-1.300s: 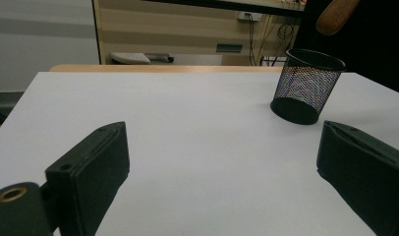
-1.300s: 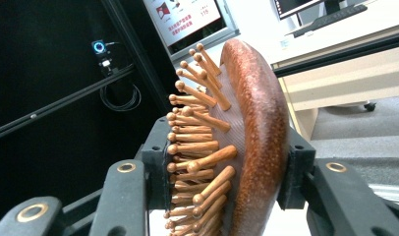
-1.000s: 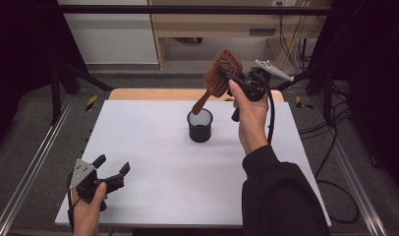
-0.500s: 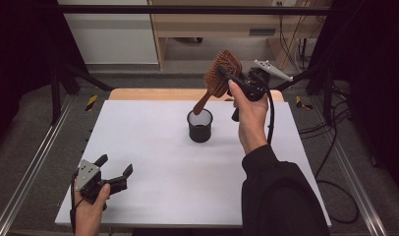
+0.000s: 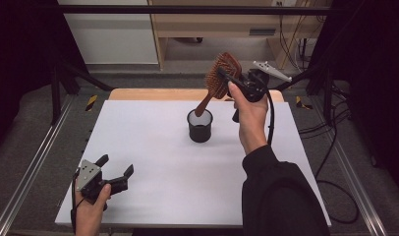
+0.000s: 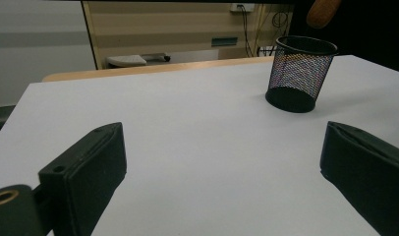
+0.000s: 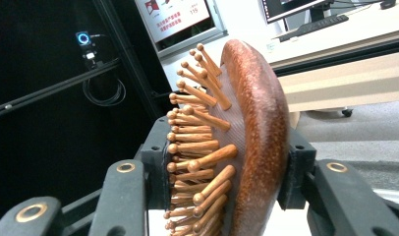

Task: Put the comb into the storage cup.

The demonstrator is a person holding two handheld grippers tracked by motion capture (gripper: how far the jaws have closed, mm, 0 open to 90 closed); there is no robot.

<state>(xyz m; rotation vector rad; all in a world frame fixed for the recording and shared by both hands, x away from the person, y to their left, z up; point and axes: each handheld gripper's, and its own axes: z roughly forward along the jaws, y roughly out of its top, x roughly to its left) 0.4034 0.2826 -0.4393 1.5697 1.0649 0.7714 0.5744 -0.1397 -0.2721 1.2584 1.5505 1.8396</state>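
White tabletop (image 5: 153,147) spread beneath both tools, light wooden edge at far side, grey floor and metal rails around, wooden cabinet beyond.

Right gripper (image 5: 230,78) raised above far half of table, clamped on head of brown wooden paddle hairbrush (image 5: 221,76); seen in right gripper view pinched between both jaws, peg bristles (image 7: 197,132) facing one jaw, smooth back against the other.

Long axis tilted: head up at gripper, handle slanting down toward black mesh cylindrical cup (image 5: 200,126), tip just above its rim.

Left gripper (image 5: 115,173) low at near left corner, jaws wide apart, nothing between. Broad bare surface between it and cup.
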